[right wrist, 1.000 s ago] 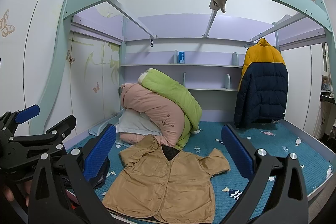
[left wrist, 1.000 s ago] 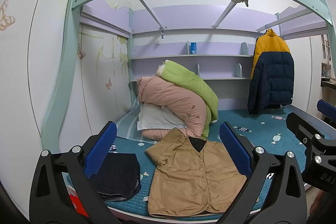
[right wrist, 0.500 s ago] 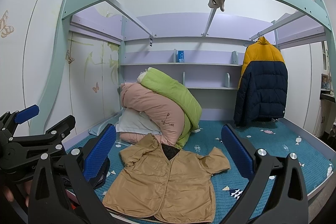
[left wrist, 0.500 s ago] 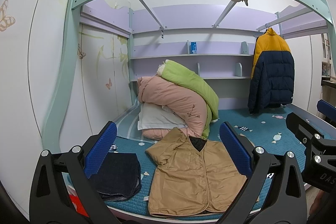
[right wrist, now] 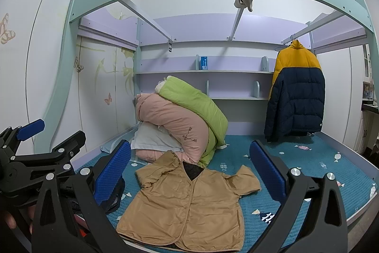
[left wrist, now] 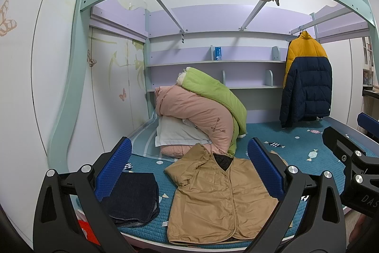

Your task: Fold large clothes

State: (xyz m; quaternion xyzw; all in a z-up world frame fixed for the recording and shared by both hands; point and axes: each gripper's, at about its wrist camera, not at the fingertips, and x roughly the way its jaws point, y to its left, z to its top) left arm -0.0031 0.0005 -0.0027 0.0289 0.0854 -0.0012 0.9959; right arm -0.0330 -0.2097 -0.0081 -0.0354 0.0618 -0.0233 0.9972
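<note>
Both grippers, left (left wrist: pixel 189 170) and right (right wrist: pixel 189 172), hover with fingers (left wrist: pixel 116 170) spread wide, empty; the tan jacket (right wrist: pixel 189 203) lies flat on the bed (right wrist: pixel 308 158) ahead between them.

A teal quilted bed mat (left wrist: pixel 296 158) carries a tan jacket (left wrist: pixel 213 200) spread flat, folded dark jeans (left wrist: pixel 132 198) beside it, and behind them piled pink and green quilts (left wrist: pixel 201 110) over what looks like a white pillow (left wrist: pixel 175 134).
</note>
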